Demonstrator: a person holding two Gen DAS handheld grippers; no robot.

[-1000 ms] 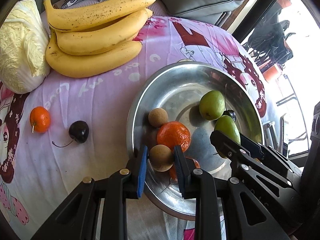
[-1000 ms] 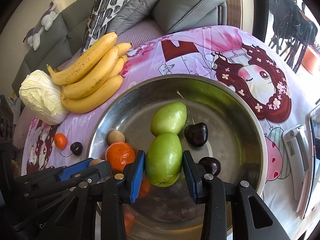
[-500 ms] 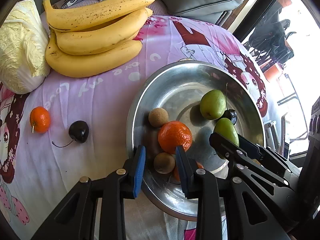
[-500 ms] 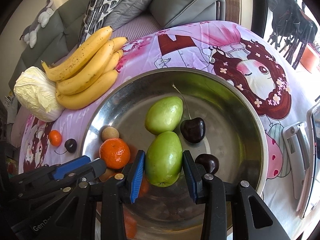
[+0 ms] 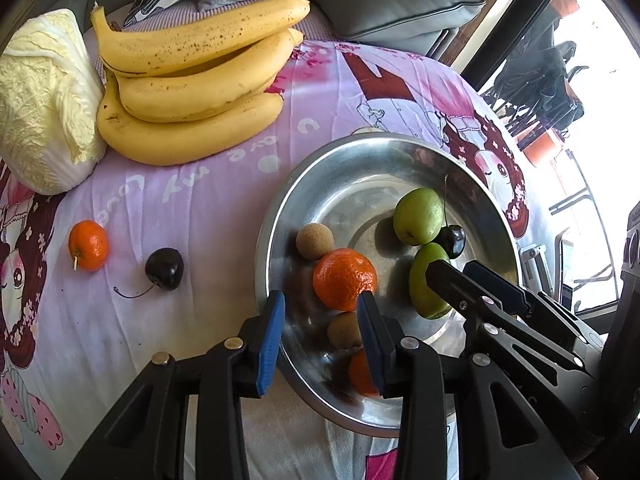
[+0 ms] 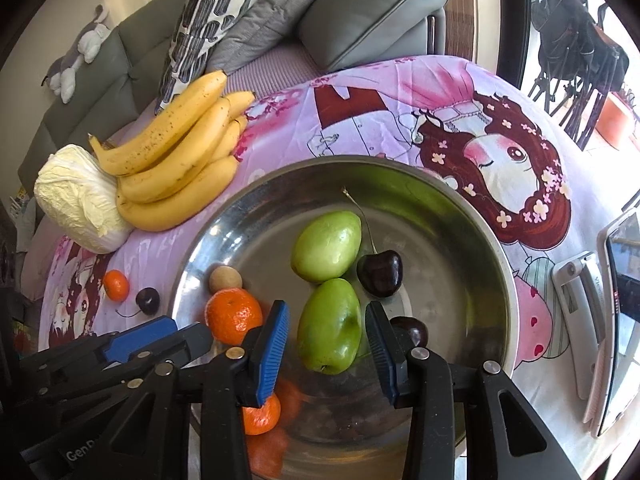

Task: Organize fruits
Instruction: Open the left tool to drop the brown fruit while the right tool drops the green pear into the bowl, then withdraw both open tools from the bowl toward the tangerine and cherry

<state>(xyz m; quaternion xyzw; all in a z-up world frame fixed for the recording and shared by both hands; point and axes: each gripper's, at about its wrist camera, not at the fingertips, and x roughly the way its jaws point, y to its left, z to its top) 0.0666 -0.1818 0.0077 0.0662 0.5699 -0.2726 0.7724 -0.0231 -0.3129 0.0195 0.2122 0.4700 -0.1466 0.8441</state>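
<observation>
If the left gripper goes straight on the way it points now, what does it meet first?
Most likely the small brown fruit lying in the metal bowl, between the open fingers of the left gripper. The big orange is just beyond; depth is unclear.

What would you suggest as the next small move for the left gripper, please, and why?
Probably lift the left gripper clear of the metal bowl. Its jaws have just been opening, and the small brown fruit lies loose between them. The small orange and dark cherry on the cloth look like the next picks.
</observation>
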